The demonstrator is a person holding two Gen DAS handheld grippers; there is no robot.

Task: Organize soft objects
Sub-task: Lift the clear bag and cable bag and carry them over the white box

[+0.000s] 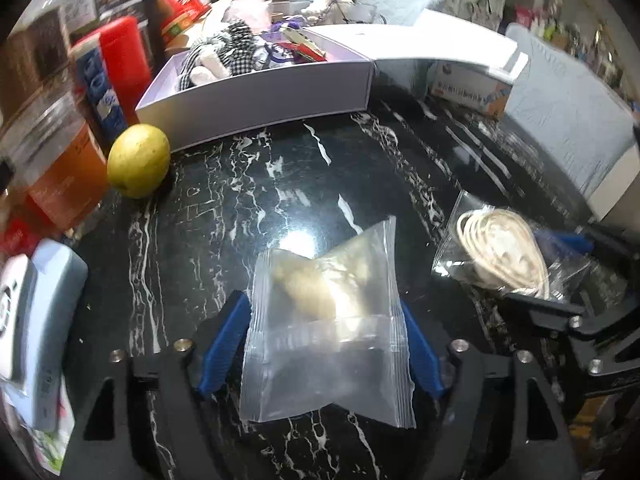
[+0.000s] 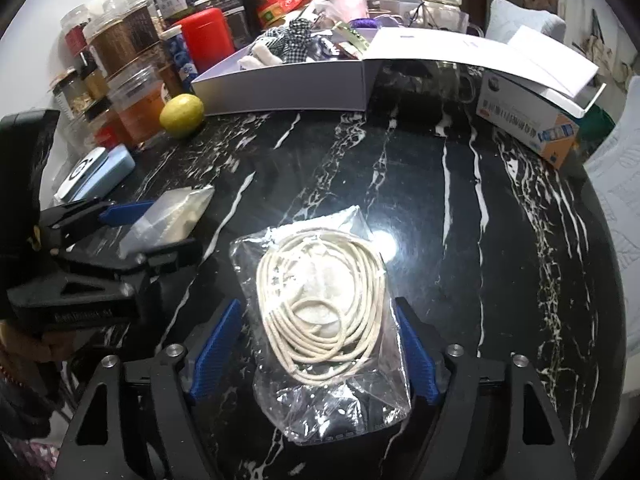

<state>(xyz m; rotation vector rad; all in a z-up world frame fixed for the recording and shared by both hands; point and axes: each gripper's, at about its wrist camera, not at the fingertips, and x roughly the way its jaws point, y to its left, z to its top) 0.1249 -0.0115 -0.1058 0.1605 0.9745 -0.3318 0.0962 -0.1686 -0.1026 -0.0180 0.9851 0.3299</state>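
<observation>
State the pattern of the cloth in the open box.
Black-and-white check cloth, clearest in the left wrist view.

Yellow lemon (image 1: 139,166), red canister (image 2: 208,34), marble table (image 2: 440,200)

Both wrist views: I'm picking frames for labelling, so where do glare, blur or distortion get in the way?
Left wrist view: a bright glare spot on the marble table just beyond the frosted packet; left-edge items smear; the white box bows from fisheye. Right wrist view: glare beside the bagged cord, crinkled plastic glints, centre is sharp, jars at the rim bend.
</observation>
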